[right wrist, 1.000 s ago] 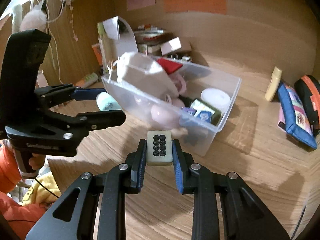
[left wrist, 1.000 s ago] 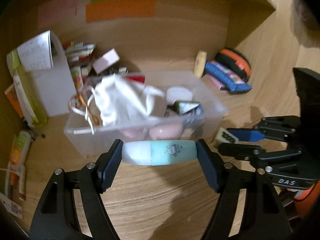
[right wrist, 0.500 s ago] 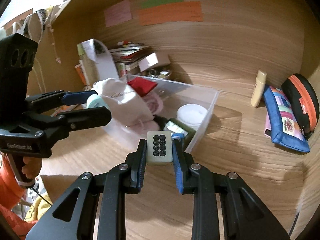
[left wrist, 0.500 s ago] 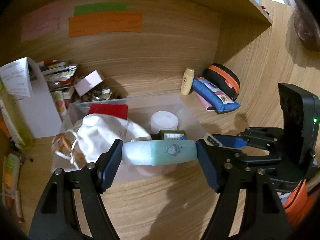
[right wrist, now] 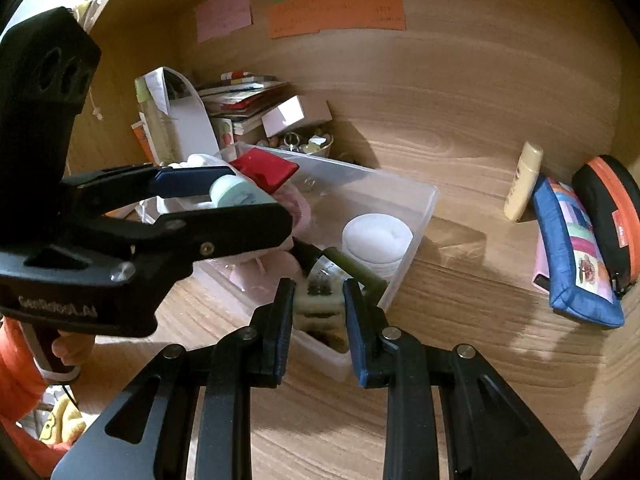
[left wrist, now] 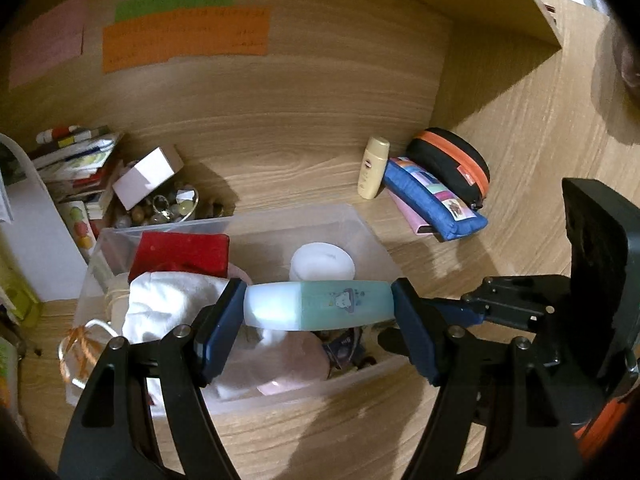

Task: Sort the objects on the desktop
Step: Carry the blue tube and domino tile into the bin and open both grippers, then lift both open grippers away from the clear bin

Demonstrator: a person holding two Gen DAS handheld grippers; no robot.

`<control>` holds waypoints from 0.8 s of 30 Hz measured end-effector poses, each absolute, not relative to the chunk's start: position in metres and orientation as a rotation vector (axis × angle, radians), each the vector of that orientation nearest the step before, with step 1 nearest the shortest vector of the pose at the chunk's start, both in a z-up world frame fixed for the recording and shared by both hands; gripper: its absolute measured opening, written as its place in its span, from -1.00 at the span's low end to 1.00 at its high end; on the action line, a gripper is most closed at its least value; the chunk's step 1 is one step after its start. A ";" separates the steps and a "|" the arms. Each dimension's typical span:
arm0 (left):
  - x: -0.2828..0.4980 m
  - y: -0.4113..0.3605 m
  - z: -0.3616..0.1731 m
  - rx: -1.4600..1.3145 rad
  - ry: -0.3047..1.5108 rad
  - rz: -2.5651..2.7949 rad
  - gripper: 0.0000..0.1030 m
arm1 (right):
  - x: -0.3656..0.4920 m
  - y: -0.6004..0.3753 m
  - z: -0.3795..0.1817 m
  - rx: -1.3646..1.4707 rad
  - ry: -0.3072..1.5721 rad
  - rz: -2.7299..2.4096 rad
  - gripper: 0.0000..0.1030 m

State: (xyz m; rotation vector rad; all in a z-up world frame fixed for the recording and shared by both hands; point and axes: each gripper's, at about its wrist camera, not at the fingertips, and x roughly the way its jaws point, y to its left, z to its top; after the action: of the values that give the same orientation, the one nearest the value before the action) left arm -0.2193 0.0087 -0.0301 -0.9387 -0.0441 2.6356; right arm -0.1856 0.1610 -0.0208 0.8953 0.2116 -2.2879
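My left gripper (left wrist: 318,312) is shut end to end on a mint-green and white tube (left wrist: 344,304), held crosswise above the clear plastic bin (left wrist: 360,224). The right wrist view shows that tube's round end (right wrist: 236,196) over the bin's left half. My right gripper (right wrist: 318,316) is shut on a pale mahjong tile (right wrist: 318,306) with black dots, just above the bin's (right wrist: 424,196) near right corner. Inside the bin lie a white cloth bag (left wrist: 172,304), a red box (left wrist: 180,252), a white round jar (left wrist: 322,264) and a dark green bottle (right wrist: 356,270).
A cream bottle (left wrist: 374,168), a blue pencil case (left wrist: 434,196) and a black-and-orange pouch (left wrist: 452,160) sit against the back right wall. At the back left are stacked books (left wrist: 76,156), a pink box (left wrist: 146,176) and a bowl of beads (left wrist: 168,208). An orange sleeve (right wrist: 20,360) is at lower left.
Both grippers have moved forward over the bin with their loads still gripped. The tube now hangs over the bin's contents and the tile over its near right corner.
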 end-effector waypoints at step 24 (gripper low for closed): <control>-0.205 0.009 -0.027 -0.950 -0.029 2.691 0.65 | -0.170 0.162 -0.013 0.809 0.259 -2.339 0.08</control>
State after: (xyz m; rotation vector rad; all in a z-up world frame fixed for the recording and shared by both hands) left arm -0.2045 0.0090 -0.0270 -0.9502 -0.0289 2.6905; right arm -0.1702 0.1615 -0.0129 0.8085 0.2593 -2.3391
